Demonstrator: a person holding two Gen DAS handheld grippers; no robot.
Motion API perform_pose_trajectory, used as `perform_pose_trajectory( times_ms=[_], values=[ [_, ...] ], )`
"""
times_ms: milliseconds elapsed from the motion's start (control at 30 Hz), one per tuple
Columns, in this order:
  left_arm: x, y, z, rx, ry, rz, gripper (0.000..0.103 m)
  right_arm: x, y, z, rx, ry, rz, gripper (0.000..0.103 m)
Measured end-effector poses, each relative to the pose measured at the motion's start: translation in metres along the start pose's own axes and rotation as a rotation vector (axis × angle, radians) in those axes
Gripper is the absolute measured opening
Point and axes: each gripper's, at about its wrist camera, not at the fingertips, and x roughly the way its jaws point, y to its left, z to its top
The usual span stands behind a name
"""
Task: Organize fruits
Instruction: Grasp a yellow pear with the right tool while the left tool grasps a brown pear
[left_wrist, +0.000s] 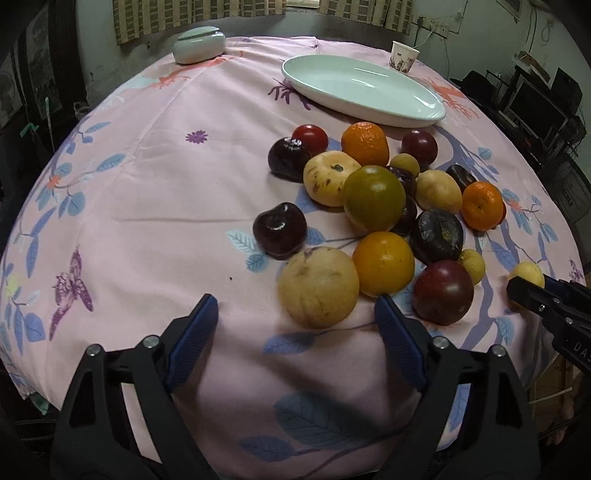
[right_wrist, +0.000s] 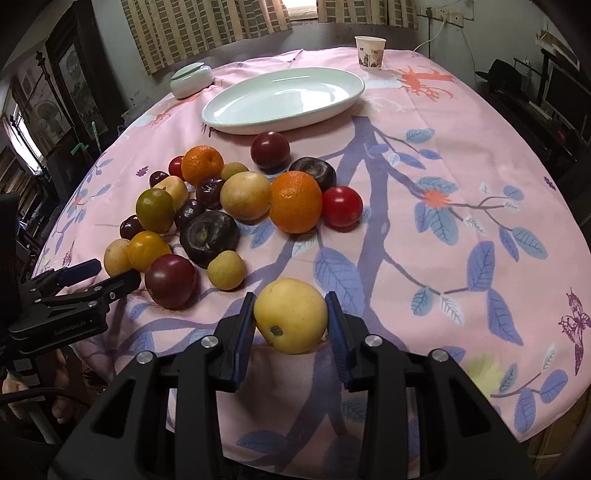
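A heap of several fruits lies on the pink cloth: oranges, dark plums, yellow and red ones; it also shows in the right wrist view. An empty pale green oval plate stands behind them. My left gripper is open and empty, with a pale yellow fruit just ahead of its right finger. My right gripper is shut on a yellow fruit at the table's near edge; it also shows in the left wrist view.
A lidded pale green bowl and a paper cup stand at the table's far side. Curtains and dark furniture surround the table. The table's front edge lies just below both grippers.
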Motion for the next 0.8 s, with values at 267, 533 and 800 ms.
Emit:
perform_pose_trajectory(
  times_ms=[267,533,800],
  values=[
    [0.002,0.004,0.001,0.007,-0.006,-0.003,0.061,0.000,-0.002,-0.001,0.009,0.008,-0.001,0.038],
    [0.011,-0.005,0.012,0.028,-0.068,-0.021,0.041,0.008,0.005,0.002,0.000,-0.001,-0.009,0.038],
    [-0.022,-0.005,0.008,0.016,-0.101,-0.102,0.041,-0.010,0.018,0.009,-0.038,-0.053,0.008,0.038]
  ],
)
